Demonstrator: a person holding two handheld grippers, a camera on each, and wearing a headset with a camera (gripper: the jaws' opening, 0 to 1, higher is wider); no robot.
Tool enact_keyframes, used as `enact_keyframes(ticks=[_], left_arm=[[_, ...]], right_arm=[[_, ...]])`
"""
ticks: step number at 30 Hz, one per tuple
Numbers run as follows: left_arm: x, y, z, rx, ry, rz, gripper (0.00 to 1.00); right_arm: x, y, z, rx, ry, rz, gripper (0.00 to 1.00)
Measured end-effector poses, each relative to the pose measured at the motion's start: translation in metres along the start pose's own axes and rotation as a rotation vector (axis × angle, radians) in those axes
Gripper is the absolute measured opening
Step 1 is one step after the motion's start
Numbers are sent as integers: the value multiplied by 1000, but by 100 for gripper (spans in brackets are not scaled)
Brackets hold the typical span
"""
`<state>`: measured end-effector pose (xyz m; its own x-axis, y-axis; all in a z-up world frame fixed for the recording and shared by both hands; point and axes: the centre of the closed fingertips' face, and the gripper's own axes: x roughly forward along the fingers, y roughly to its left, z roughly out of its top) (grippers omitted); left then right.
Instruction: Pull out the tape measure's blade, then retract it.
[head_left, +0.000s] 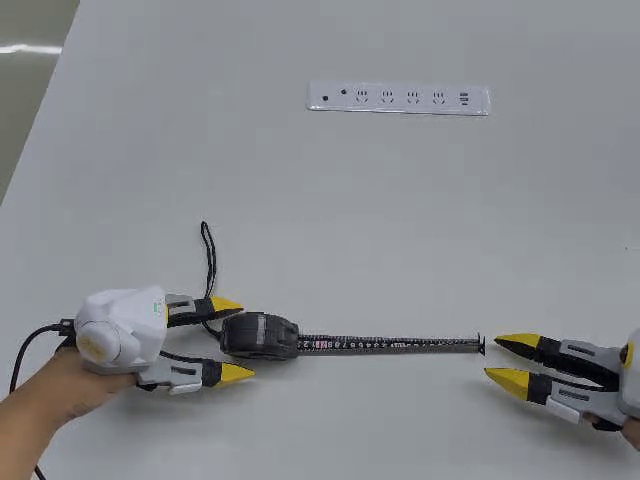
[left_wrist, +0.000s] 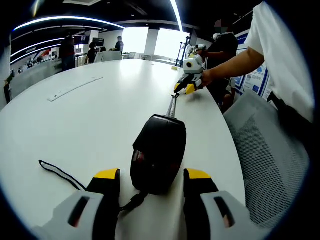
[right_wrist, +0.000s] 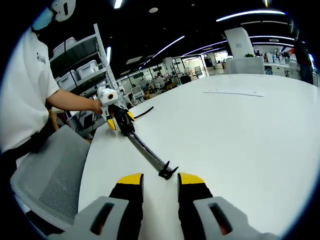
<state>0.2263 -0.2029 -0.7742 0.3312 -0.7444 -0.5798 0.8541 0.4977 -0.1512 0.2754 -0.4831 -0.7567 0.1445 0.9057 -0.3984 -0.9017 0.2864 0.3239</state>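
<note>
A black tape measure (head_left: 259, 335) lies on the white table (head_left: 330, 200) with its blade (head_left: 390, 344) drawn out to the right, ending in a hook (head_left: 480, 345). My left gripper (head_left: 230, 338) is open, its yellow-tipped jaws on either side of the case (left_wrist: 158, 152) and just behind it. My right gripper (head_left: 505, 360) is open a little right of the hook (right_wrist: 167, 171), which lies free on the table just ahead of its jaws. The case's black wrist strap (head_left: 208, 258) trails away across the table.
A white power strip (head_left: 398, 98) lies flat at the far side of the table. A grey mesh chair (left_wrist: 270, 150) stands at the near edge beside the person. A cable (head_left: 25, 350) runs from the left gripper. Shelves and other people stand beyond the table.
</note>
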Motion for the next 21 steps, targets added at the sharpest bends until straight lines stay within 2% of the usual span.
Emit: enact_keyframes(ticks=[9, 15, 21], left_arm=[[-1, 0, 3, -4, -8, 9, 48], [-8, 2, 3, -28, -29, 53, 48], [-17, 3, 0, -69, -43, 90, 49]], right_arm=[[0, 0, 0, -6, 3, -10, 25], [2, 5, 4, -25, 5, -28, 27], [3, 8, 14, -39, -16, -51, 29]])
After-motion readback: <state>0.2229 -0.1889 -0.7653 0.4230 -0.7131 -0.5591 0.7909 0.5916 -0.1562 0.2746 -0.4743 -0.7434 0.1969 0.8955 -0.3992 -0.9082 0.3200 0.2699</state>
